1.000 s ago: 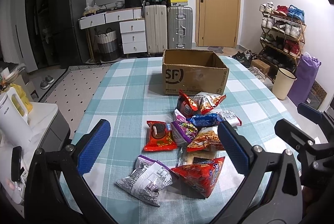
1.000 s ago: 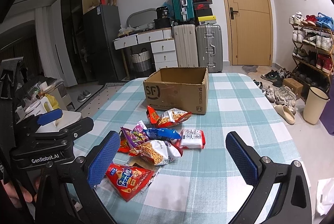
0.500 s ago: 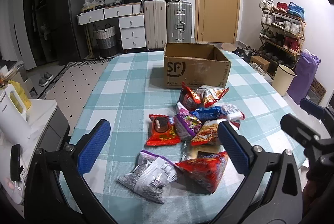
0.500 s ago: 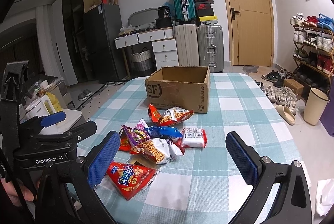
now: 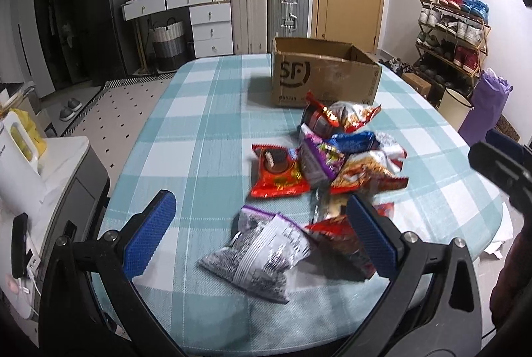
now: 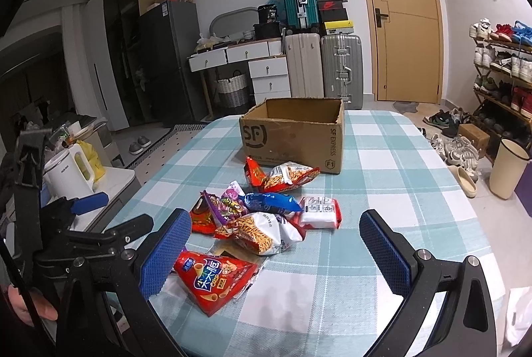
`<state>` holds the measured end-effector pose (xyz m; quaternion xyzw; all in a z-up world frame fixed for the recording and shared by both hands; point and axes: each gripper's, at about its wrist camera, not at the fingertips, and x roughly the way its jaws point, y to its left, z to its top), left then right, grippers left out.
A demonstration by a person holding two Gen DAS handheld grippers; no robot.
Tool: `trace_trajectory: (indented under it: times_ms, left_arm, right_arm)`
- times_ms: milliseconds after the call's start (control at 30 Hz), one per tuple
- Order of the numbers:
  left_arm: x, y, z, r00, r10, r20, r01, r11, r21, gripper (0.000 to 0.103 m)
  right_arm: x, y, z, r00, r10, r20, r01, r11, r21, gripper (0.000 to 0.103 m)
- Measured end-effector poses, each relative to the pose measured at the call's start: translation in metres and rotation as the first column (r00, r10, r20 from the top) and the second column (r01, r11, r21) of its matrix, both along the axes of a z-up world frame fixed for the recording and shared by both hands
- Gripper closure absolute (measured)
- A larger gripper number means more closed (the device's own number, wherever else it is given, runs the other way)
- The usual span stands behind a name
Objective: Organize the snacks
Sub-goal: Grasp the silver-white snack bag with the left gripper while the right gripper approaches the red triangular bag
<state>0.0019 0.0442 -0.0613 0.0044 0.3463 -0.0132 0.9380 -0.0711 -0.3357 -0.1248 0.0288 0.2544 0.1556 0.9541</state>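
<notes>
Several snack bags lie in a pile on the checked tablecloth (image 5: pixel 199 130). Nearest my left gripper (image 5: pixel 262 234) is a grey-and-white bag (image 5: pixel 259 254), with a red cone-snack bag (image 5: pixel 342 247) beside it under the right finger. Farther off lie a red biscuit pack (image 5: pixel 277 172) and a purple bag (image 5: pixel 319 157). The open cardboard box (image 5: pixel 322 76) stands behind the pile. My right gripper (image 6: pixel 276 247) hovers open above the same red cone-snack bag (image 6: pixel 216 277), with a white-and-red pack (image 6: pixel 319 210) and a blue bag (image 6: pixel 269 202) ahead. The box (image 6: pixel 292 134) looks empty. Both grippers hold nothing.
A white kettle (image 6: pixel 68 174) sits on a side unit left of the table. The other gripper (image 6: pixel 83 224) shows at the left of the right wrist view. Suitcases (image 5: pixel 262 14), drawers, a door and a shoe rack (image 5: pixel 455 34) line the room beyond. A bin (image 6: pixel 507 172) stands on the floor.
The left gripper has drifted left and closer to the table, so the pile and box shift right in its view. The right gripper has barely moved. Nothing was grasped.
</notes>
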Motion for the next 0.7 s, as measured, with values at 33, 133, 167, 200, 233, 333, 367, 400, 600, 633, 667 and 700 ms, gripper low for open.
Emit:
trace_trajectory:
  times_ms: [33,133,167,200,233,333,367,400,600,633,667,700]
  left_arm:
    - [0.000,0.002,-0.003,1.000,0.000,-0.005,0.000,1.000,-0.002,0.001]
    - [0.002,0.010,-0.015,1.000,0.005,-0.025,-0.005,1.000,-0.001,0.001]
    - [0.002,0.012,-0.018,0.999,0.005,-0.033,-0.005,1.000,-0.006,0.001]
    - [0.001,0.014,-0.021,0.999,0.003,-0.039,-0.004,1.000,-0.014,0.001]
    - [0.002,0.017,-0.026,0.999,0.000,-0.050,-0.001,1.000,-0.026,0.001]
    - [0.003,0.021,-0.036,0.998,-0.007,-0.065,0.004,0.999,-0.038,0.001]
    - [0.005,0.021,-0.039,0.998,-0.011,-0.070,0.009,0.999,-0.036,0.001]
    - [0.005,0.022,-0.042,0.997,-0.014,-0.072,0.011,0.999,-0.037,0.001]
    - [0.015,0.026,-0.060,0.994,-0.036,-0.107,0.030,0.998,-0.052,0.001]
    - [0.019,0.026,-0.063,0.992,-0.040,-0.117,0.035,0.998,-0.044,0.001]
    - [0.020,0.025,-0.065,0.991,-0.045,-0.123,0.040,0.998,-0.042,0.001]
    - [0.022,0.025,-0.068,0.990,-0.051,-0.132,0.046,0.998,-0.042,0.001]
  right_arm:
    - [0.001,0.001,-0.001,1.000,0.002,-0.003,-0.002,1.000,0.000,0.000]
    - [0.003,0.002,-0.005,1.000,0.003,-0.011,-0.003,1.000,-0.003,0.000]
    - [0.003,0.002,-0.006,1.000,0.003,-0.014,-0.003,1.000,-0.001,0.000]
    - [0.004,0.002,-0.007,1.000,0.003,-0.017,-0.003,1.000,0.001,0.000]
    - [0.004,0.002,-0.007,1.000,0.004,-0.019,-0.004,1.000,0.002,0.000]
    - [0.006,0.001,-0.010,1.000,0.002,-0.026,-0.002,1.000,0.001,0.000]
    - [0.007,0.001,-0.011,1.000,0.003,-0.028,-0.003,1.000,0.002,0.000]
    - [0.008,0.001,-0.012,0.999,0.003,-0.032,-0.003,1.000,0.003,0.000]
    - [0.011,0.004,-0.018,0.999,0.007,-0.044,-0.007,1.000,-0.001,0.000]
    - [0.011,0.005,-0.018,0.999,0.008,-0.045,-0.009,1.000,-0.002,0.000]
    - [0.011,0.005,-0.019,0.999,0.010,-0.046,-0.010,1.000,-0.003,0.000]
    - [0.012,0.006,-0.020,0.999,0.010,-0.048,-0.011,1.000,-0.005,0.000]
